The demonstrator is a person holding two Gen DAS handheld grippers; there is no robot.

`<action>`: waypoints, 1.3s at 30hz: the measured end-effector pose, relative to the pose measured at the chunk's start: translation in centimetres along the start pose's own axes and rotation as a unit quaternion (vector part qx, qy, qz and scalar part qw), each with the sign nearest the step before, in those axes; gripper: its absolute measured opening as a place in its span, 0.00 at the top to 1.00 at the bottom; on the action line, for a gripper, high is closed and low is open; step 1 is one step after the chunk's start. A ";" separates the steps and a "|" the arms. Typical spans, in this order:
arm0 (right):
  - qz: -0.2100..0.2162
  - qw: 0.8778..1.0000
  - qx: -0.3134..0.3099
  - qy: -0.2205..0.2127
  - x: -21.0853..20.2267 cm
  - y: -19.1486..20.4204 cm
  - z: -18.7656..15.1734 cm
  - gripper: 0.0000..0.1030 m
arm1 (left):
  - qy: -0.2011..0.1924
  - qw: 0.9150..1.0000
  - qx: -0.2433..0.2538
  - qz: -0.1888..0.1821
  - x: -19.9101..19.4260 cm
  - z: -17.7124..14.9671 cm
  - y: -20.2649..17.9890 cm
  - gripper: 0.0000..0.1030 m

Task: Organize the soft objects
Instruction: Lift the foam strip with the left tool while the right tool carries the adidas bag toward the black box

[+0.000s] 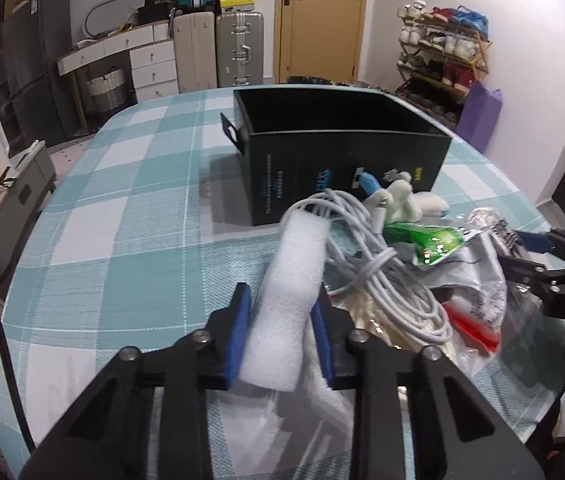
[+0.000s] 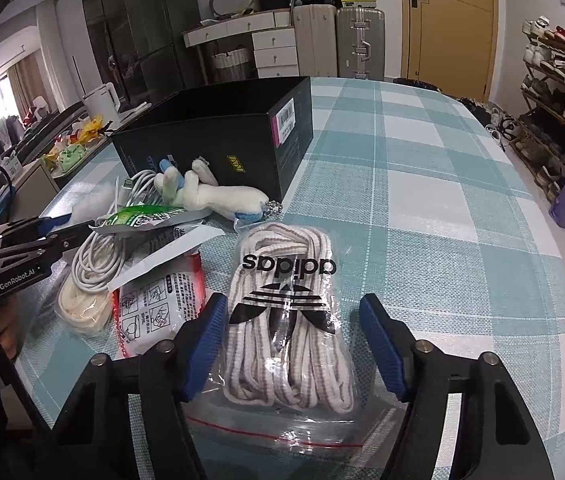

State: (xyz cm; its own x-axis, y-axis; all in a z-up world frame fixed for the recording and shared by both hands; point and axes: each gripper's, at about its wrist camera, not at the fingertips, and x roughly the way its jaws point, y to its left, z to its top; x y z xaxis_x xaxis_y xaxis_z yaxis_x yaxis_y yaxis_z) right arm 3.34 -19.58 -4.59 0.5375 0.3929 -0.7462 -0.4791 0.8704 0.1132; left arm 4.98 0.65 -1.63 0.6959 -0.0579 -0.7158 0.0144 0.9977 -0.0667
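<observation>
Gripping a white foam strip [image 1: 290, 304] in the left gripper [image 1: 282, 332], jaws pressed on both its sides, low over the table [image 1: 122, 216].
Hovering right gripper [image 2: 292, 344], jaws spread wide astride a bagged lace bundle [image 2: 290, 320]; clutter beside black box [image 2: 218, 136], checked cloth bare toward the far edge.
</observation>
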 end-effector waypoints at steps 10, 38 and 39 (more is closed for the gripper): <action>0.005 1.000 -0.006 -0.009 -0.4 0.0 -0.2 0.55 | -0.027 0.999 -0.013 -0.014 -2.6 -0.3 0.2 0.80; 0.052 0.982 -0.029 -0.179 -10.4 2.7 2.7 0.57 | -0.153 0.988 -0.015 -0.014 -9.3 4.1 0.3 0.80; 0.056 0.982 -0.028 -0.180 -10.4 2.8 3.0 0.57 | -0.155 0.988 -0.015 -0.013 -9.2 4.3 0.2 0.80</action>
State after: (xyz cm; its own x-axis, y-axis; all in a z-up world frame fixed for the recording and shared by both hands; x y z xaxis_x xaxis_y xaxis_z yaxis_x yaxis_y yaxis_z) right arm -1.48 -20.36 5.46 0.6849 0.5734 -0.4496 -0.5811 0.8021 0.1378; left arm 1.67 1.58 7.99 0.8819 -0.0659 -0.4668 0.0180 0.9942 -0.1064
